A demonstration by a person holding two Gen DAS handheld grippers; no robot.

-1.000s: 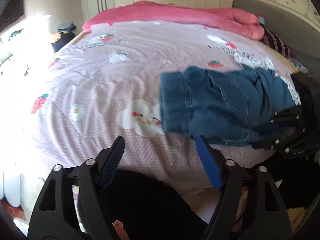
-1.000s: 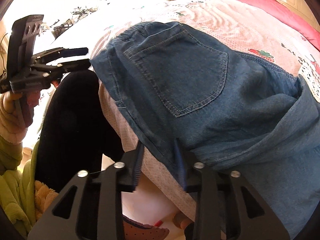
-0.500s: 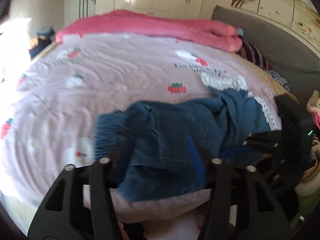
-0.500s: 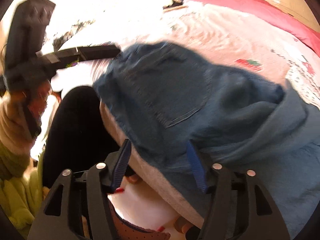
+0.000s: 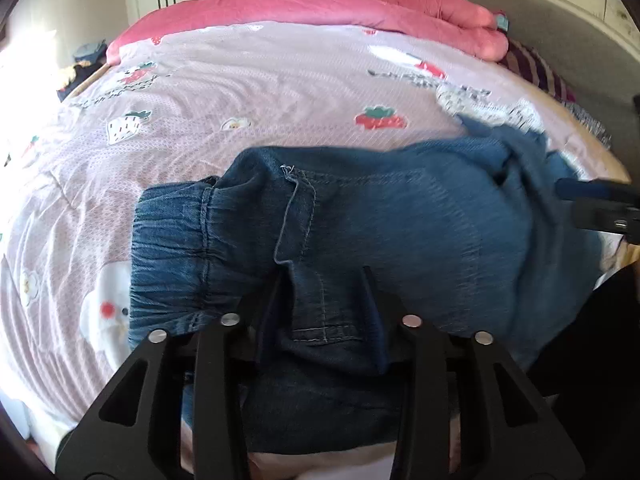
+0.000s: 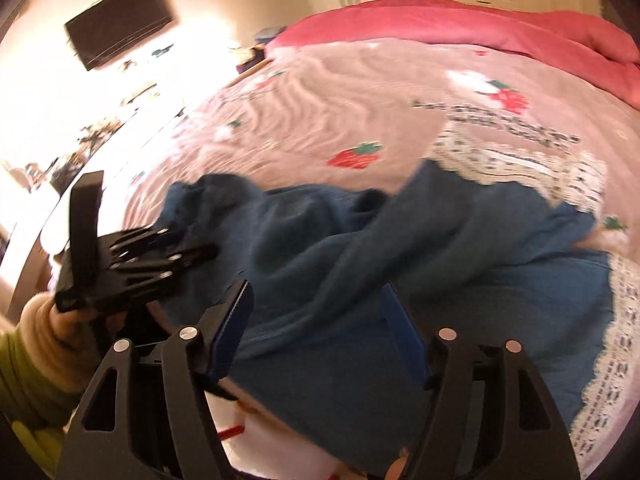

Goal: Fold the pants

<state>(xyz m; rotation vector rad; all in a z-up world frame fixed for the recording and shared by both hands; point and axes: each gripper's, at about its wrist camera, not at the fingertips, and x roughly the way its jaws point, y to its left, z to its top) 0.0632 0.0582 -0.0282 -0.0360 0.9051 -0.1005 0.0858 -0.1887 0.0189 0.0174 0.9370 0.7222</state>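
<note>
Nearest in the left wrist view, the left claw (image 5: 324,300) has its fingers sunk into the denim near the waist of the pants (image 5: 400,232), the fabric bunched between them; they look part-closed around a fold, but whether they truly pinch it I cannot tell. In the right wrist view the right claw (image 6: 316,320) stands released, its blue-padded fingers spread wide above the cloth and gripping nothing. The pants lie crumpled at the near edge of the bed (image 5: 240,92), the gathered elastic waistband (image 5: 172,248) to the left, the legs heaped toward the right. The denim looks soft and limp, moderately heavy for cloth, and not slippery; it will likely sag and drag rather than hold a shape. The stitched waistband and seams seem the firmest places to take hold, thick enough not to slide out. Beyond the pants spreads the strawberry-print cover, and farthest off lies a pink quilt (image 5: 340,12).
</note>
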